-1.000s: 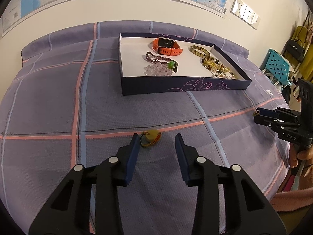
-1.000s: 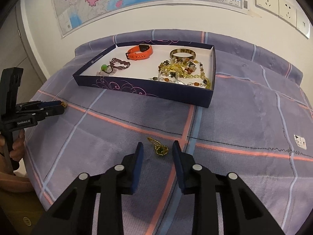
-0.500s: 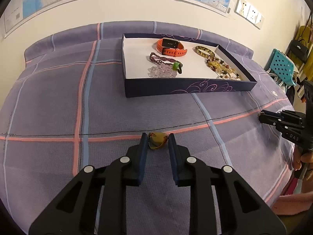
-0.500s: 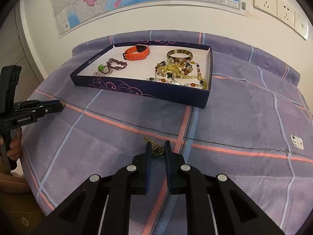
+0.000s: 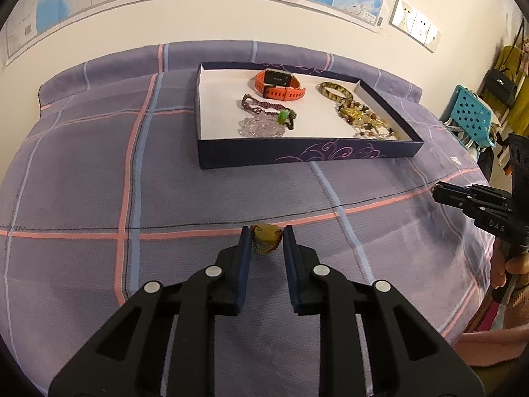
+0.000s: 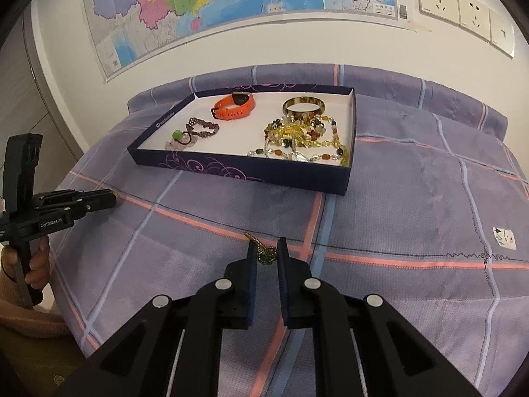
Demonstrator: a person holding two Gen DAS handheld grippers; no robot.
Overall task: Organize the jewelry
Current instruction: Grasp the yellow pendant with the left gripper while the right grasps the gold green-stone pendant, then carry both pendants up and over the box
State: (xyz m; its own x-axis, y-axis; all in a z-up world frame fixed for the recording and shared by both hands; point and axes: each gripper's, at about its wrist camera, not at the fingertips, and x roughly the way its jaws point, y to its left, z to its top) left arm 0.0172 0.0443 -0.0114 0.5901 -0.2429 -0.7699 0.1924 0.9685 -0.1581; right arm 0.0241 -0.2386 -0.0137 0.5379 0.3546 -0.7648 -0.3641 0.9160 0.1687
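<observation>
Left wrist view: dark blue shallow cardboard box [image 5: 307, 157] holds an orange strap watch [image 5: 279, 84] and beaded bracelets [image 5: 363, 119]. Left gripper [image 5: 263, 240] pinches a yellow-stone chain pendant [image 5: 265, 236]; right gripper [image 6: 267, 253] seemingly clamps a small green-gem gold piece [image 6: 267, 254].

A: L tongs [image 5: 263, 243], what's where?
B: Yellow oval pendant on chain [image 5: 265, 235] pinched btw tips, on purple checked cloth [image 5: 82, 182]. Dark blue shallow cardboard box [image 5: 297, 157] ahead, well apart.
A: Inside?
B: Orange strap watch [image 5: 279, 85] at back, purple beaded bracelet [image 5: 261, 106] before it, mixed bead heap [image 5: 367, 120] to R.
A: R tongs [image 6: 265, 254]?
B: Small gold-green trinket [image 6: 267, 255] btw tips; box ahead, slightly L.
</observation>
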